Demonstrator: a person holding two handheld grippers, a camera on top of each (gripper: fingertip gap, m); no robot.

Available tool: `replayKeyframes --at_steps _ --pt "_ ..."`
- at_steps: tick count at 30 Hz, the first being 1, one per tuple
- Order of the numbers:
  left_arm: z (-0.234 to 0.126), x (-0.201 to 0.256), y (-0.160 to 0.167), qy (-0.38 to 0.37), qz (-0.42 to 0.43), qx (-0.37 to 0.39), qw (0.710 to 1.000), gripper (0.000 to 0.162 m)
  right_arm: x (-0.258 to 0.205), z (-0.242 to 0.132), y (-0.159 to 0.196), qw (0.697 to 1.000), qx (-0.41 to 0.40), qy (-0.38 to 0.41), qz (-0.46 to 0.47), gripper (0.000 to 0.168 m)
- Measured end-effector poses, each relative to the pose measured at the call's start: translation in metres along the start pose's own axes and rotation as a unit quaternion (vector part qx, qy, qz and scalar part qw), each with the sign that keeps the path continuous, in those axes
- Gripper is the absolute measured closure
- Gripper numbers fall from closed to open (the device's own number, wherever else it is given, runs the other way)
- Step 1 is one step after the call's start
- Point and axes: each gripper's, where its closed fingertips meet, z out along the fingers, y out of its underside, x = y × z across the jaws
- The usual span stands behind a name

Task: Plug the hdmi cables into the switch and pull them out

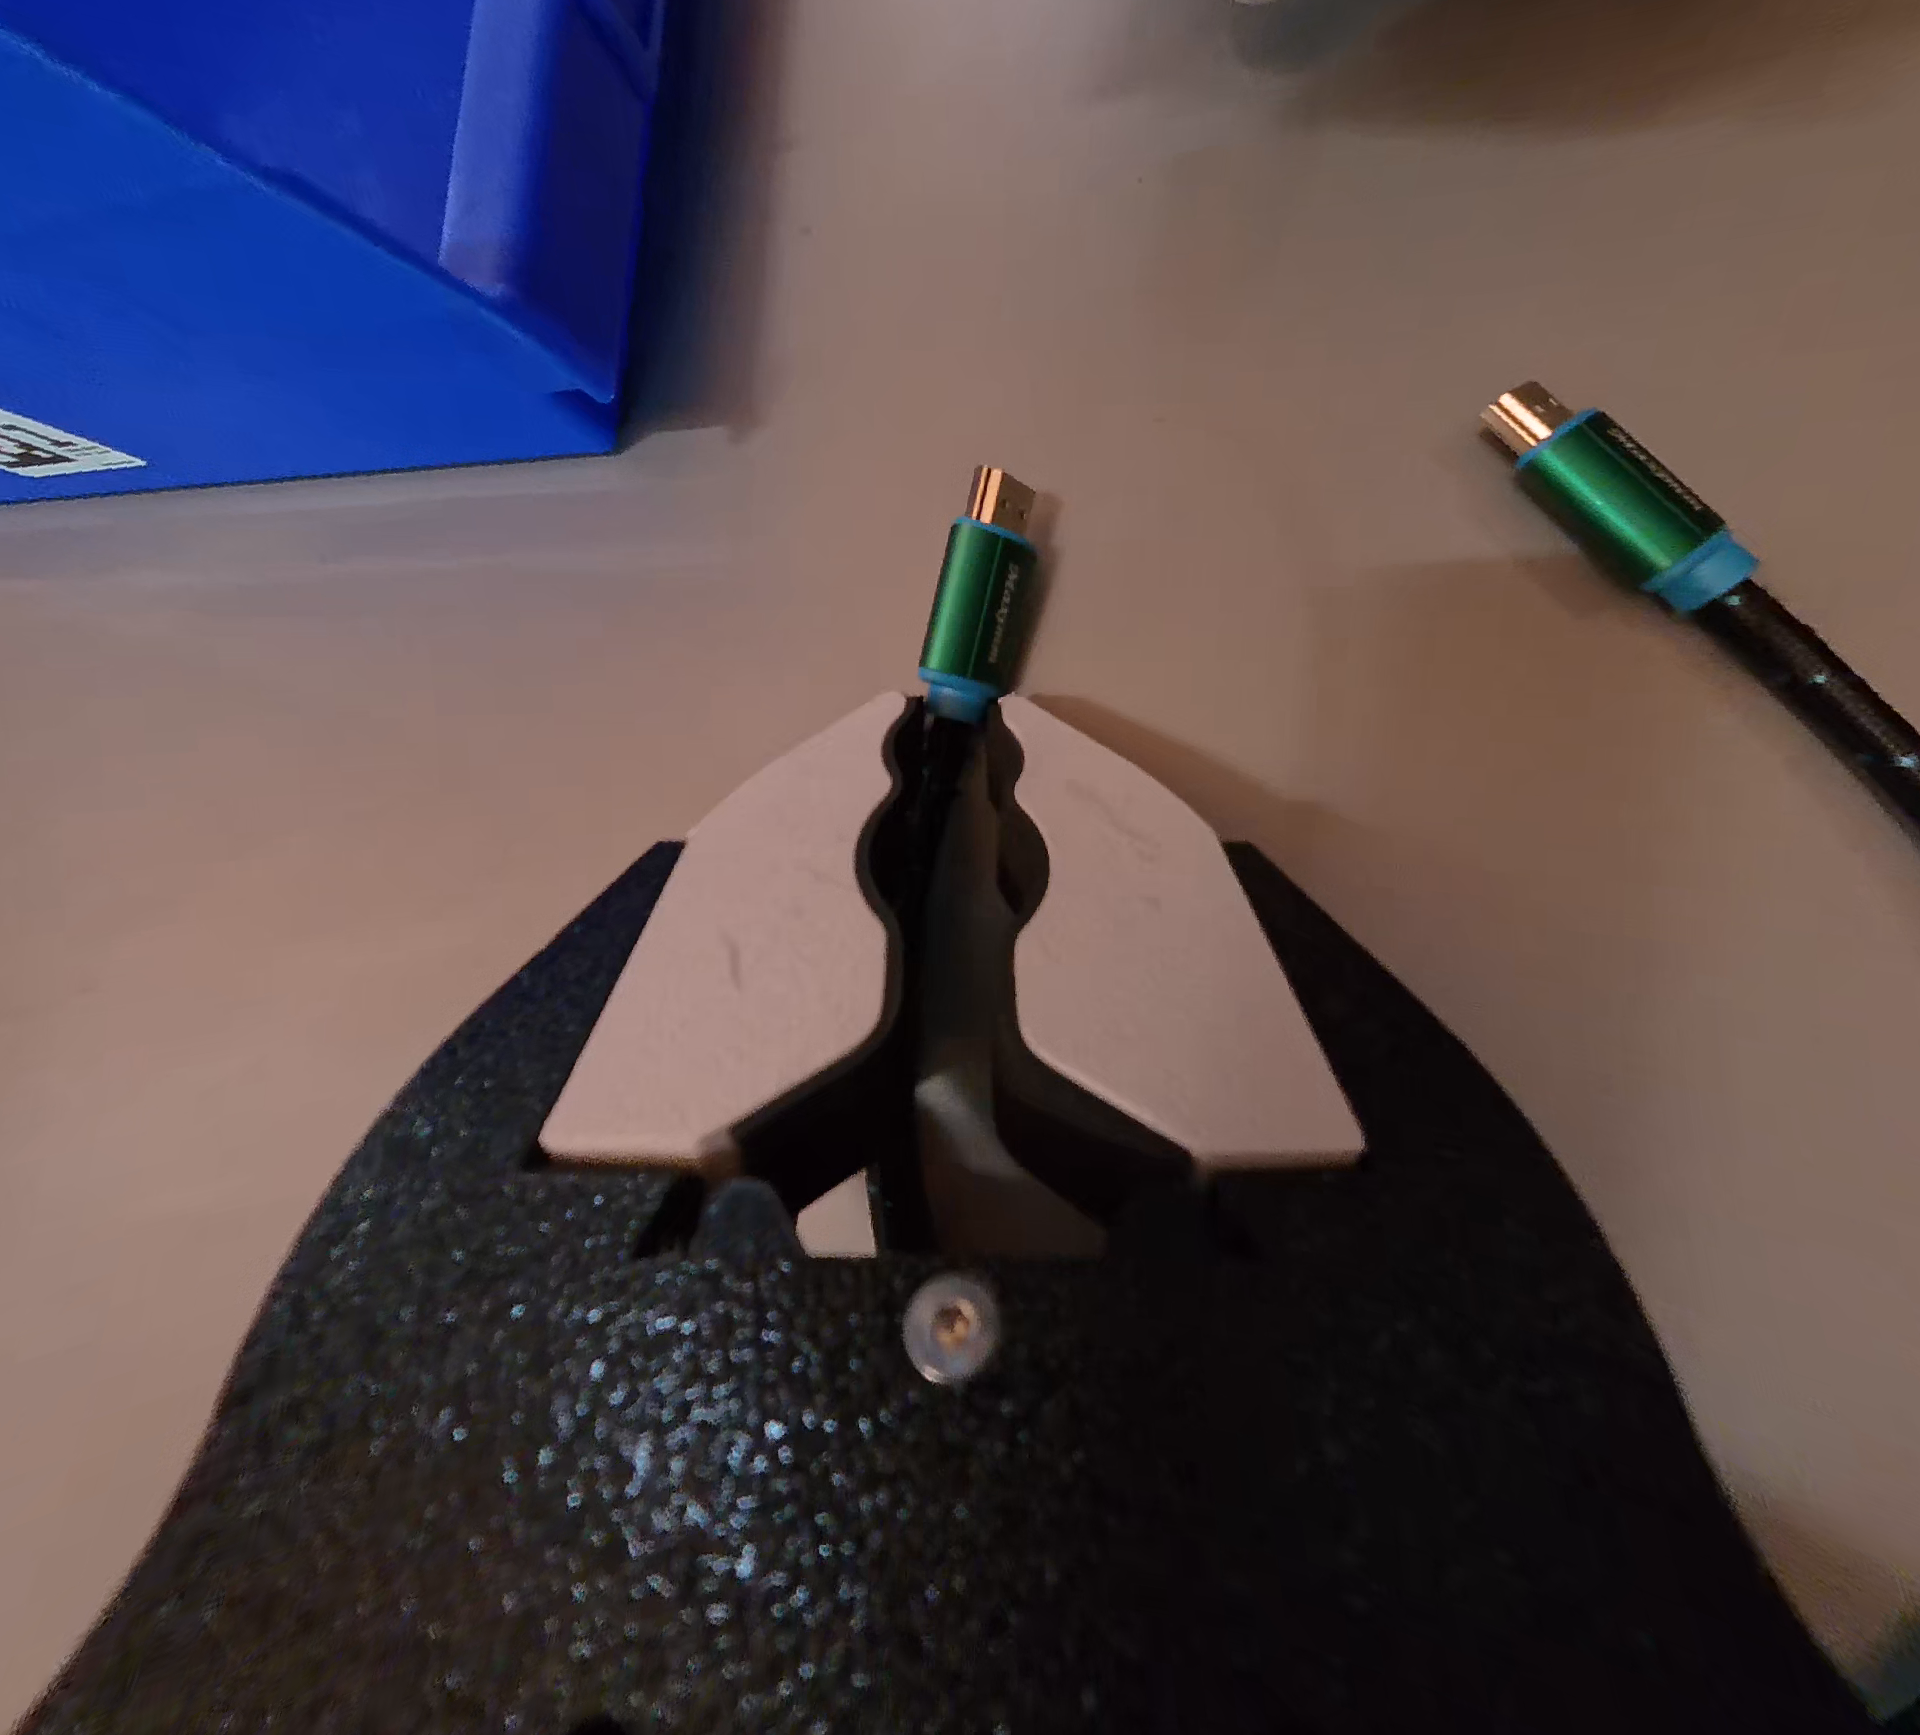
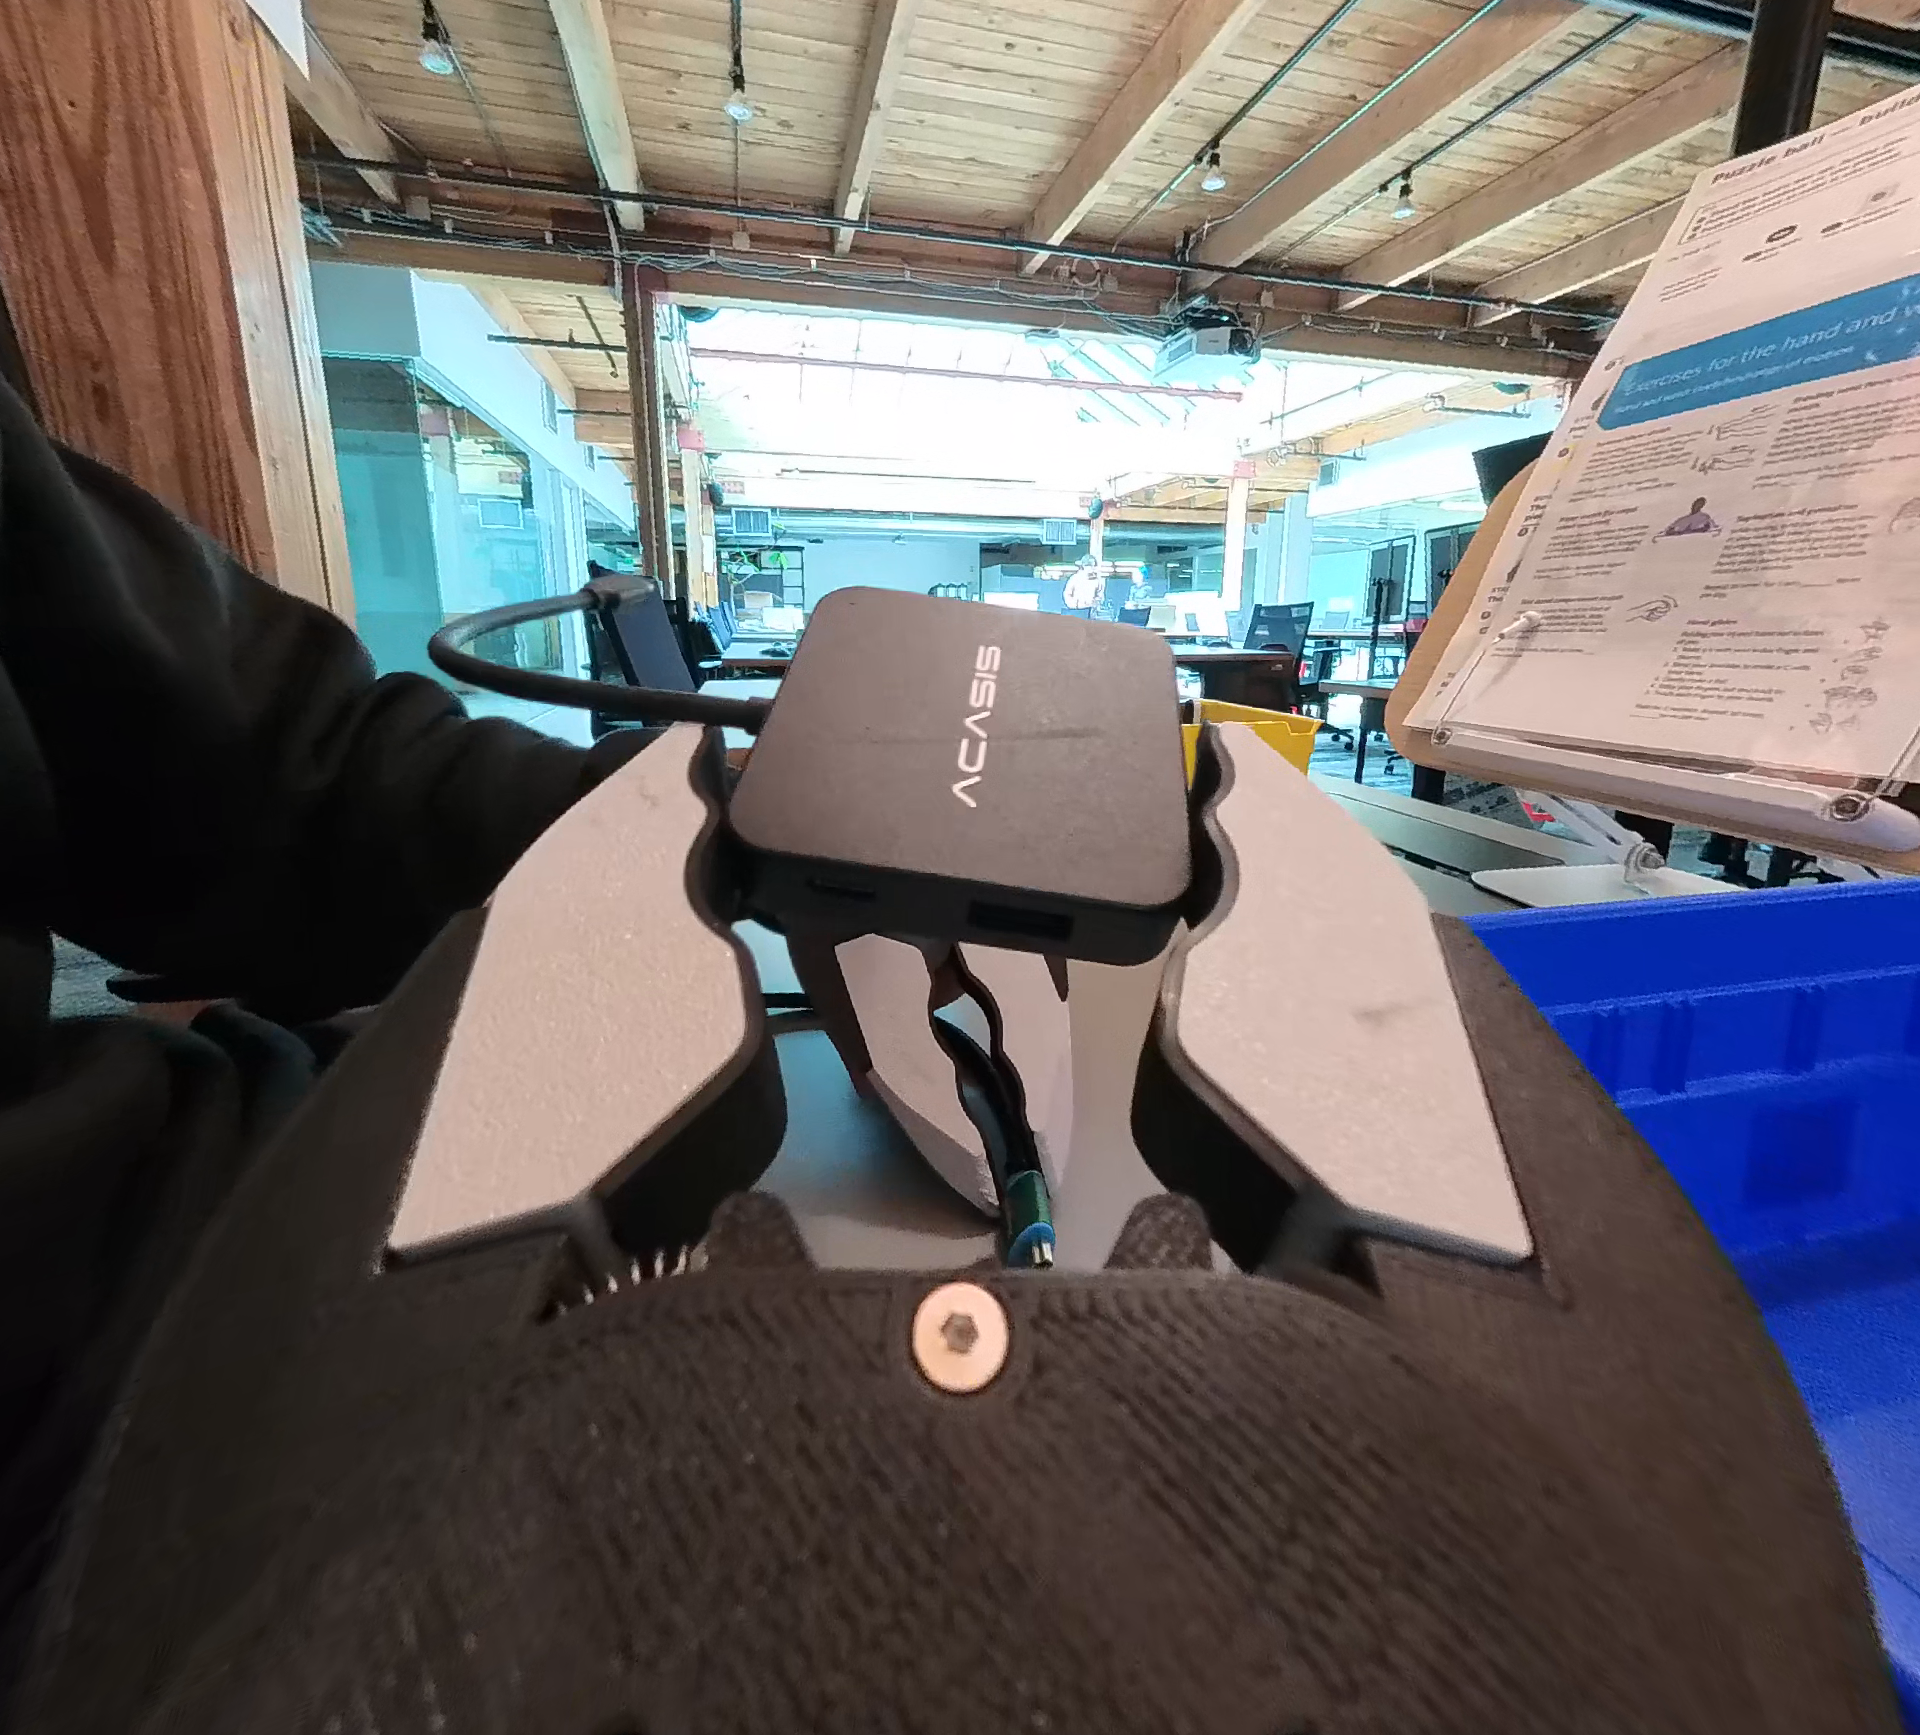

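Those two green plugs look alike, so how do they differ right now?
The held HDMI plug sticks out past the left gripper, whose fingers clamp its cable; the loose HDMI plug lies on the table, untouched. The held one shows its narrow edge; the loose one lies flat, aimed up-left. Both have green shells, blue collars, braided black cable.

1. The left claw [image 1: 961,709] has matt, pale plastic fingers [image 1: 769,947] on a rough, speckled black body.
2. The held HDMI plug [image 1: 982,589] has a glossy green metallic shell, a shiny metal tip and a braided black cable.
3. The second HDMI plug [image 1: 1616,496] has the same finish.
4. The desk [image 1: 1195,283] looks smooth and matt.
5. The blue bin [image 1: 312,127] is smooth, slightly glossy plastic.
6. The switch [image 2: 961,760] is matt black plastic.
7. The ceiling [image 2: 935,23] is bare wood.
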Motion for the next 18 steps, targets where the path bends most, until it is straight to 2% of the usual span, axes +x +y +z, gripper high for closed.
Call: replayKeyframes --at_steps 8,16,18 --pt "0.001 0.000 0.000 -0.009 0.007 0.000 1.000 0.151 0.005 -0.003 -0.001 1.000 0.001 0.016 -0.007 0.083" --pt "0.002 0.000 -0.001 -0.027 0.018 -0.008 0.999 0.151 0.024 -0.013 -0.012 0.997 0.035 0.073 -0.004 0.083" --pt "0.002 0.003 -0.003 -0.025 0.031 -0.004 0.999 0.147 0.026 -0.013 -0.012 0.996 0.036 0.077 -0.004 0.083"
